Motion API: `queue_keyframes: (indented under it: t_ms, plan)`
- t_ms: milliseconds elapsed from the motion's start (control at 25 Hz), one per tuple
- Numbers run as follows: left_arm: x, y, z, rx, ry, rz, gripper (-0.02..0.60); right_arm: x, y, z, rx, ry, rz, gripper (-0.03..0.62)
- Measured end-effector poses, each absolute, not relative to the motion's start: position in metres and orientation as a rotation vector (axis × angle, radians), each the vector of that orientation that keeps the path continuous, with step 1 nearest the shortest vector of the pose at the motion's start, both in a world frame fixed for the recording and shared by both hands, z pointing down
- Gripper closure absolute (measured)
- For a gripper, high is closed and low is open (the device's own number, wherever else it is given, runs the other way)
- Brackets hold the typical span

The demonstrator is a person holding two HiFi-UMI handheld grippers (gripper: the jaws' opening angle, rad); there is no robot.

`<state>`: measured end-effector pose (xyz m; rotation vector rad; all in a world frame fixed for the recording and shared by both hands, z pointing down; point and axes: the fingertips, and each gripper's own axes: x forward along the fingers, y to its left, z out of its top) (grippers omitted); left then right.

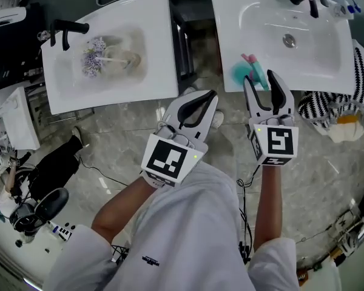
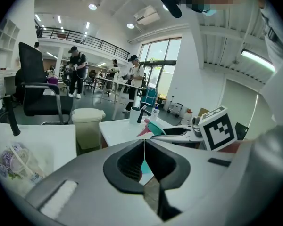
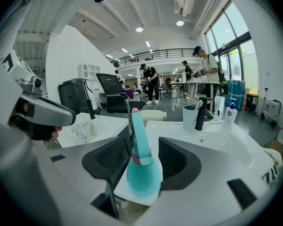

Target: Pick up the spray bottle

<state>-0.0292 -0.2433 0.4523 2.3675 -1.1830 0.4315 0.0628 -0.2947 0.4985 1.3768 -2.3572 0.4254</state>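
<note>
The spray bottle (image 1: pixel 239 73) is teal with a pink trigger and stands on the near left corner of the right-hand white sink (image 1: pixel 303 65). My right gripper (image 1: pixel 259 77) is open, one jaw on each side of the bottle's near side. In the right gripper view the bottle (image 3: pixel 144 173) rises between the two dark pads (image 3: pixel 179 161), its nozzle pointing up; I cannot see the pads pressing on it. My left gripper (image 1: pixel 213 93) is shut on nothing, hovering over the floor gap between the two sinks. The left gripper view shows the bottle (image 2: pixel 154 126) beyond its closed tips.
The left sink (image 1: pixel 158 53) has a black tap (image 1: pixel 67 28) and a purple-flowered object (image 1: pixel 94 56) in its basin. A cup, black tap (image 3: pixel 200 113) and soap bottle (image 3: pixel 230 112) stand at the right sink's far side. A striped cloth (image 1: pixel 337 102) hangs at right. People stand far behind.
</note>
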Motion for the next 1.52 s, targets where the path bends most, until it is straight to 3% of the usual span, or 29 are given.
queue_keyframes:
  t_ms: [560, 680, 880, 1520]
  plan:
    - [-0.031, -0.24, 0.469, 2.346, -1.171, 0.442, 0.574, 0.064, -0.3, 0.523, 1.348, -2.34, 0.422, 0.398]
    - [-0.031, -0.239, 0.469, 2.347, -1.169, 0.442, 0.574, 0.066, -0.301, 0.523, 1.366, -2.342, 0.413, 0.453]
    - [-0.031, -0.238, 0.467, 2.353, -1.169, 0.444, 0.574, 0.067, -0.301, 0.521, 1.374, -2.345, 0.385, 0.464]
    - [-0.021, -0.214, 0.444, 2.412, -1.171, 0.435, 0.574, 0.087, -0.272, 0.497, 1.455, -2.352, 0.375, 0.468]
